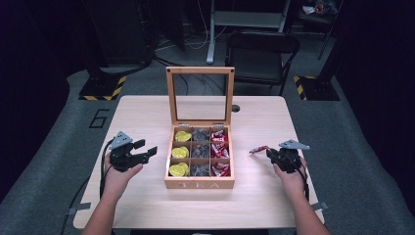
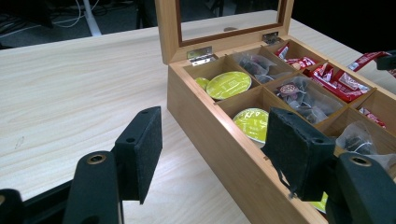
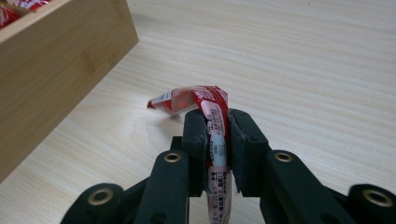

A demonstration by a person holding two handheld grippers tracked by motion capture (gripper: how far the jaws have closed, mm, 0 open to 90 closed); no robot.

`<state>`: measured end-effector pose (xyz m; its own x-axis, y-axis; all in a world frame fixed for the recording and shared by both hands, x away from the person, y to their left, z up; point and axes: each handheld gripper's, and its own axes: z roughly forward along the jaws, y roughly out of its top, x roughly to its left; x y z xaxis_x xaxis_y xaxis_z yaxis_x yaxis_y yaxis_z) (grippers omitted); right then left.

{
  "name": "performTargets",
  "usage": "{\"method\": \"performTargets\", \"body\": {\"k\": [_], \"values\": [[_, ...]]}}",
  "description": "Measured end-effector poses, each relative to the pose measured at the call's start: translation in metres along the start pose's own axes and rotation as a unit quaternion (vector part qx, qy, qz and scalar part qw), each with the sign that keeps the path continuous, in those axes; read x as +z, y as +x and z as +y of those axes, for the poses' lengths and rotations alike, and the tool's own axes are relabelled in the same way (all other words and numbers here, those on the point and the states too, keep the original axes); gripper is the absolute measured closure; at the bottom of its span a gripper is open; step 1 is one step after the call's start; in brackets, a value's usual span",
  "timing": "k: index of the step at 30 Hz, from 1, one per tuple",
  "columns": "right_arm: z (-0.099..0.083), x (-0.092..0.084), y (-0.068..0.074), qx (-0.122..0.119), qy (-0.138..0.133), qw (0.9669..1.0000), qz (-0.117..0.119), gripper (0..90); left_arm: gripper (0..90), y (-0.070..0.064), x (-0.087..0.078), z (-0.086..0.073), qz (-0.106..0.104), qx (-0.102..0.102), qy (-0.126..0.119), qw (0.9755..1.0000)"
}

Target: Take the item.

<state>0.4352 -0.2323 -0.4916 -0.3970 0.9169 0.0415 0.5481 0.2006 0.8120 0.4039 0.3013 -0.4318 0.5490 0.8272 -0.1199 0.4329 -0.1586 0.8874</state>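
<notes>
Right gripper (image 3: 217, 154): black two-jaw tool in the person's right hand, on the right side of the pale wooden table (image 1: 264, 196); its jaws are pressed together on a red foil sachet with white print (image 3: 212, 112); the sachet stands clamped on edge between the pads, its free end bent over and pointing toward the box

Red sachet in the high view (image 1: 259, 149): it juts left from the right gripper (image 1: 269, 153), just above the tabletop, well apart from the box's right wall

Left gripper (image 2: 212, 149): black two-jaw tool in the person's left hand; jaws stand about half apart with nothing between them; they sit just beside the box's left wall, the far pad in front of the box's rim; in the high view the left gripper (image 1: 147, 148) points toward the box

Wooden tea box with nine compartments (image 1: 199, 185): centre of the table; glass-paned lid (image 1: 200, 93) upright on its hinges

Box contents: yellow-green round capsules (image 2: 229, 85) in the left column; clear bags with dark contents (image 2: 303, 95) in the middle column; more red sachets (image 2: 334, 79) in the right column
</notes>
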Motion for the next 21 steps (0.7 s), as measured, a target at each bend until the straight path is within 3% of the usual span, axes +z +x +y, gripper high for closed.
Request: {"method": "performTargets", "body": {"k": [21], "values": [[-0.008,0.014,-0.005,0.007,0.038,0.9992,-0.004,76.1,36.8,0.002,-0.001,0.000,0.000,0.000,0.000,1.0000]]}}
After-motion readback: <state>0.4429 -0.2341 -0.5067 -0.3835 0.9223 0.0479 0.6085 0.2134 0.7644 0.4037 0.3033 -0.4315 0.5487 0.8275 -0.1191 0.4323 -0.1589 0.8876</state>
